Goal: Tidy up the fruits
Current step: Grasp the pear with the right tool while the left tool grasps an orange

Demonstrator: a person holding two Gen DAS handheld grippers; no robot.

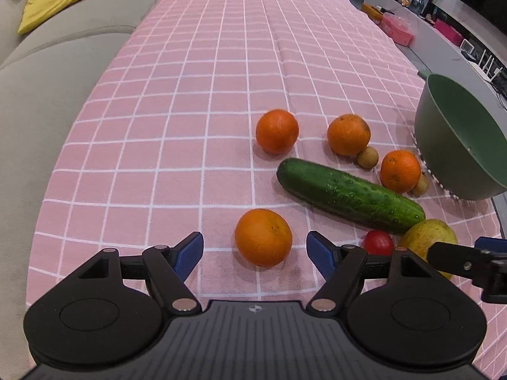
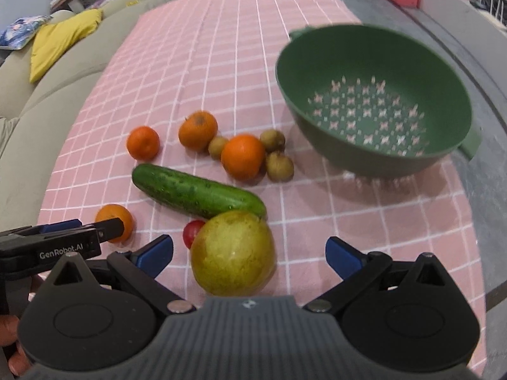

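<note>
Left gripper [image 1: 255, 250]: its blue-padded jaws are spread wide and hold nothing; the nearest round orange fruit [image 1: 263, 237] sits on the cloth between the two pads, touching neither.
Right gripper [image 2: 248, 255]: also spread and empty, with the large yellow-green pear-like fruit [image 2: 233, 252] between its pads; contact is not visible.
Loose fruit: three more oranges, a few small brown round fruits [image 2: 279, 166], a small red tomato [image 2: 192, 233] and a long dark green bumpy cucumber [image 2: 198, 191] lie on the pink checked tablecloth [image 1: 190, 95], all outside the container.
Green plastic colander [image 2: 374, 101]: empty, sitting at the far right of the cloth, near its edge.
Risk, rolling: the orange is round and smooth, so an off-centre squeeze would likely push it forward or sideways out of the pads.
Risk, knock-on: the tomato lies just beside the yellow-green fruit and the cucumber's end touches it, so closing on it could nudge both.
Risk, collision: the two tools work close together, and the left one's finger already shows at the right camera's left edge; reaching together could make them clash.
Risk, colander: a heavy drop near its rim might tip or shift it toward the table edge.
</note>
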